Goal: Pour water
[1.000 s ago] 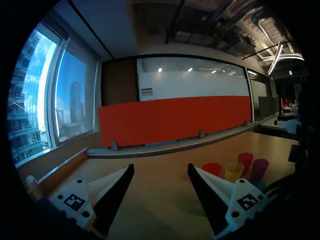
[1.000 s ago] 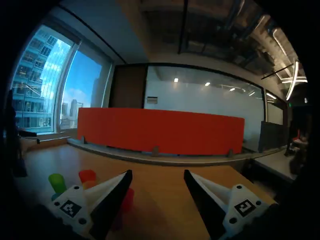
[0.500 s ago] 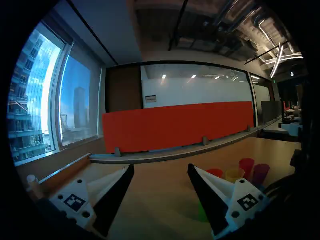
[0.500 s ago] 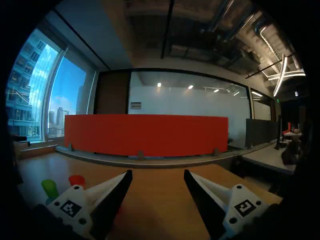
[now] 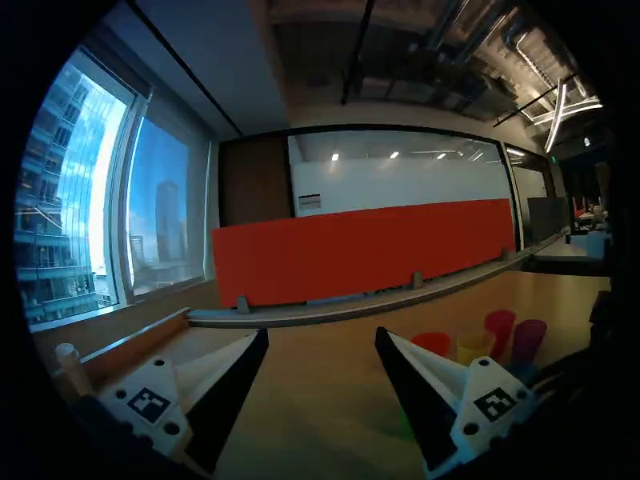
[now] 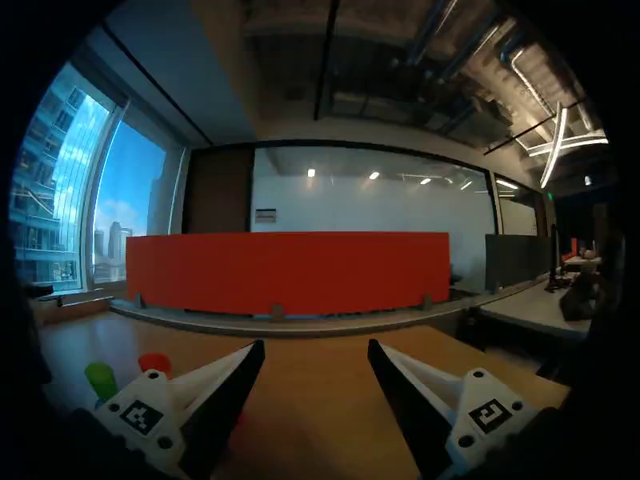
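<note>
Between the white fingers of the left gripper lies a wide gap with nothing in it: the jaws stand fully apart, holding and touching nothing, and bare wooden worktop shows through the gap. The right gripper is the same, its jaws spread wide and empty over the same wood.

Just past the left gripper's right-hand finger stands a cluster of small upright tumblers: a red plastic cup nearest the fingertip, a yellow plastic cup beside it, then a pink plastic cup and a purple plastic cup behind. In the right gripper view a green plastic cup and the red plastic cup peek out low on the left, partly hidden behind that gripper's left-hand finger.

So the cups sit off to the right of the left jaws and off to the left of the right jaws, on the worktop between the two hands, each with its long axis vertical. Neither gripper is lined up on one; each would need to swing inward. Which hand is nearer I cannot tell, nor which cup holds water.

Farther out, an orange-red divider panel runs along the worktop's far edge.
</note>
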Available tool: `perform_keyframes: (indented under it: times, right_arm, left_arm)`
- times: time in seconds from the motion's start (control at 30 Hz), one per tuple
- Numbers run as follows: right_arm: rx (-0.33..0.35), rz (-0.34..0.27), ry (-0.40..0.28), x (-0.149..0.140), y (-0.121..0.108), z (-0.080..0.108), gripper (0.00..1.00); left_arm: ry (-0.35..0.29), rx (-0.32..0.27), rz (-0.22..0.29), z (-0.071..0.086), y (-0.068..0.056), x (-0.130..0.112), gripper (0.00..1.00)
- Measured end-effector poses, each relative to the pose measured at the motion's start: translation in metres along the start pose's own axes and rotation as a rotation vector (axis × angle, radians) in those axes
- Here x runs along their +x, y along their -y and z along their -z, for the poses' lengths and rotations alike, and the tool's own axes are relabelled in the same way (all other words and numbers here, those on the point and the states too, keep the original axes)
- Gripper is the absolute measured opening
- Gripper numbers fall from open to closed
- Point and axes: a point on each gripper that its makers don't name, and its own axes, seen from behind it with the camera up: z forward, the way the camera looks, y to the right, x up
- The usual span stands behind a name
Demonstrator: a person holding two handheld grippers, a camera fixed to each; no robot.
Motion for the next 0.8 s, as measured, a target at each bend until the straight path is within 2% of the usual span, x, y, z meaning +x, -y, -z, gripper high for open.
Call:
perform_keyframes:
  times: [0.37,0.8]
  right_arm:
    - [-0.021,0.018,0.005,0.007,-0.003,0.004,1.0]
    - [-0.013,0.024,0.009,0.009,0.009,0.004,1.0]
  left_arm:
    - [-0.003,0.009,0.022,0.004,0.002,-0.024,0.99]
    - [0.004,0.021,0.067,0.009,0.019,-0.05,0.99]
